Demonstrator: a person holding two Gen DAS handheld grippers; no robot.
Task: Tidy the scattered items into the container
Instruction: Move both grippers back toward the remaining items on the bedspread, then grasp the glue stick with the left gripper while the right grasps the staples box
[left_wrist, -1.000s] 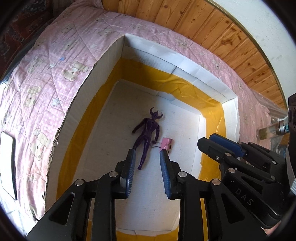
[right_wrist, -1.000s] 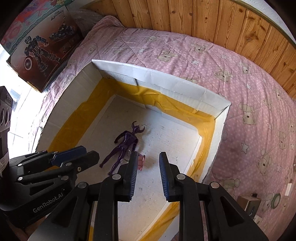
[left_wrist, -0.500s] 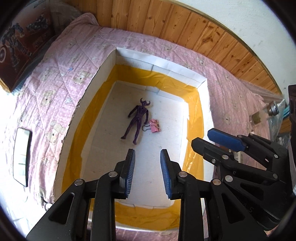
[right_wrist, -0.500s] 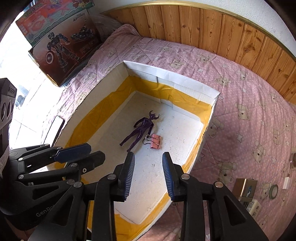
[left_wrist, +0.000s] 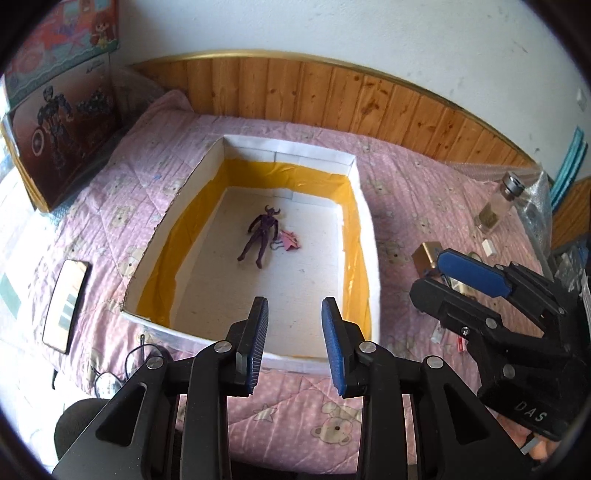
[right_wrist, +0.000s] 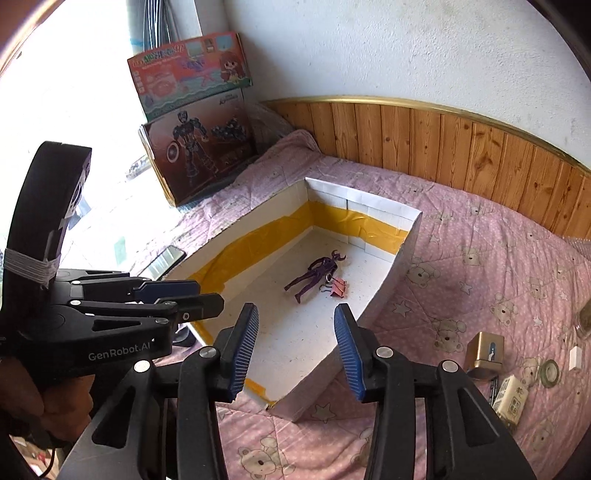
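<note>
A white box (left_wrist: 364, 206) (right_wrist: 397, 273) lined with yellow tape lies on a pink bedspread. On its floor lie a purple horned figure (left_wrist: 261, 235) (right_wrist: 314, 275) and a small pink clip (left_wrist: 290, 242) (right_wrist: 338, 287) beside it. My left gripper (left_wrist: 295, 345) hangs above the box's near edge, its jaws opening with nothing between them. My right gripper (right_wrist: 295, 349) is above the box's near right corner, jaws opening wider, also holding nothing. Each gripper shows in the other's view, the right (left_wrist: 465, 280) and the left (right_wrist: 177, 295).
Scattered on the bedspread right of the box are a gold tin (right_wrist: 484, 354) (left_wrist: 424, 254), a small carton (right_wrist: 511, 400), a tape roll (right_wrist: 548, 371), a white block (right_wrist: 575, 358) and a glass bottle (left_wrist: 496, 206). A phone (left_wrist: 64, 301) lies left. Toy boxes (right_wrist: 199, 155) lean at the bed's head.
Both grippers have pulled back and risen away from the box, so more of the bed and wall shows. Both jaws have spread, the right one far more. The figure and clip stayed put.
</note>
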